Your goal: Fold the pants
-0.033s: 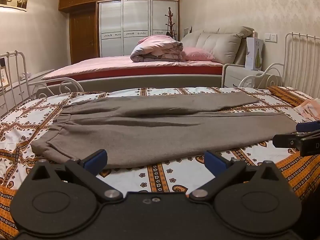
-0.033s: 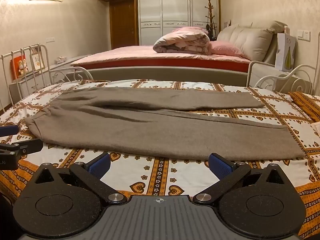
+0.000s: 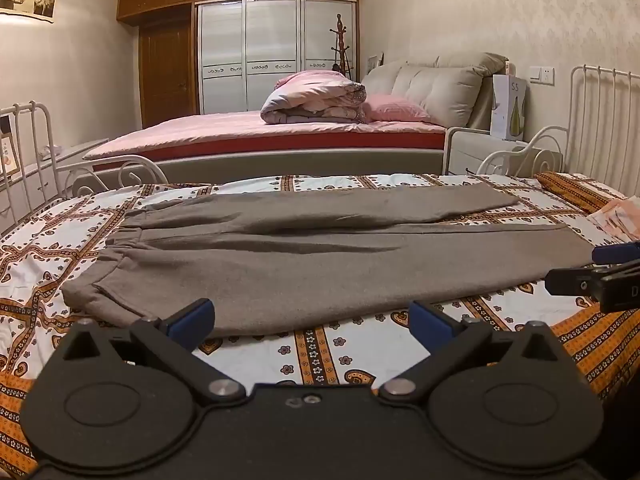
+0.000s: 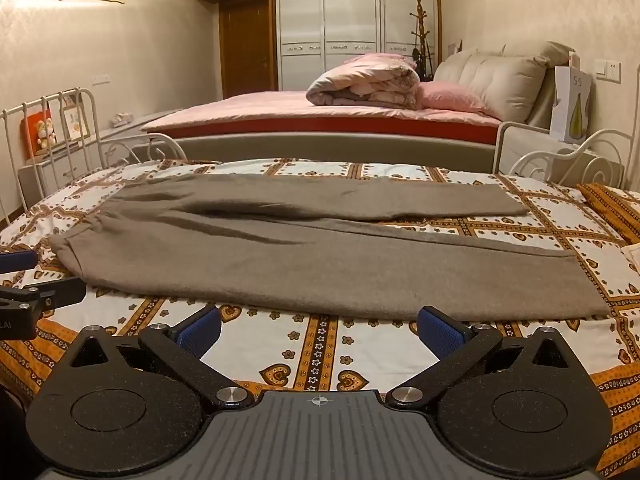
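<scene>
While the grey-brown pants [image 3: 320, 256] lie flat and lengthwise across the patterned bedspread [image 3: 344, 356], waistband to the left and the two legs parting slightly toward the right, neither tool touches them. The left tool [image 3: 312, 322] hovers just short of the near edge by the waistband end, jaws spread wide and empty, and the right tool [image 4: 320, 326] does likewise toward the hem end. Beyond stands a pink bed [image 4: 320, 114] carrying what looks like a rolled quilt [image 4: 360, 84].
</scene>
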Demonstrator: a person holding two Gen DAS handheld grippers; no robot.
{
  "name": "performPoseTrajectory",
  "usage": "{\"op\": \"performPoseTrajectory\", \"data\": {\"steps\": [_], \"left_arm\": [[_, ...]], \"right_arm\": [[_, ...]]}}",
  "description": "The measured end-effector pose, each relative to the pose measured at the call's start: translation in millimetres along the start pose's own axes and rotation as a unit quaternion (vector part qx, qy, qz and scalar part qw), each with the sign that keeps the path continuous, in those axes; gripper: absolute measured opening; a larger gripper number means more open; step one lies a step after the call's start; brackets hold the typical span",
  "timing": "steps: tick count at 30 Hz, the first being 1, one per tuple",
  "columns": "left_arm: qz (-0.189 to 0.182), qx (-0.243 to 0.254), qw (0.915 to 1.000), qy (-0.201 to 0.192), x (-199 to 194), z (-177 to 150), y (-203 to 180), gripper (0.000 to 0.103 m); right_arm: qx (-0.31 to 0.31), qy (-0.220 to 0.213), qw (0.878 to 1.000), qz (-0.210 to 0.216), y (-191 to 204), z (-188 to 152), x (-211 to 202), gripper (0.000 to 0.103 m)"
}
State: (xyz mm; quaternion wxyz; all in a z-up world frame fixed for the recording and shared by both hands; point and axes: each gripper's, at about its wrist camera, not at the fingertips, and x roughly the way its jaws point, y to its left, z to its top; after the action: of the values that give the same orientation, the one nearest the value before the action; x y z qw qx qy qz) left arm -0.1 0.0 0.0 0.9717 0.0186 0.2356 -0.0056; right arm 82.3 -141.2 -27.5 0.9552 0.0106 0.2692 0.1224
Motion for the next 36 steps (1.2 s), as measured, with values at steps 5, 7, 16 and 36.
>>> {"op": "performPoseTrajectory", "data": {"steps": [5,7,16,36], "left_arm": [[0.001,-0.001,1.0000,-0.001,-0.7,0.1,-0.8,0.097],[0.001,0.000,1.0000,-0.001,-1.4,0.0,-1.8,0.097],[0.001,-0.002,1.0000,0.001,-0.4,-2.6,-3.0,0.097],[0.002,0.002,1.0000,0.001,2.3,-1.7,-1.8,0.097]], "right_arm": [[0.001,0.001,1.000,0.000,0.2,-0.2,0.1,0.103],[0.002,0.001,1.000,0.000,0.5,-0.3,-0.3,0.103],[0.004,0.002,1.000,0.002,1.2,-0.7,0.0,0.103],[0.008,0.002,1.000,-0.002,-1.4,-1.5,1.2,0.103]]}}
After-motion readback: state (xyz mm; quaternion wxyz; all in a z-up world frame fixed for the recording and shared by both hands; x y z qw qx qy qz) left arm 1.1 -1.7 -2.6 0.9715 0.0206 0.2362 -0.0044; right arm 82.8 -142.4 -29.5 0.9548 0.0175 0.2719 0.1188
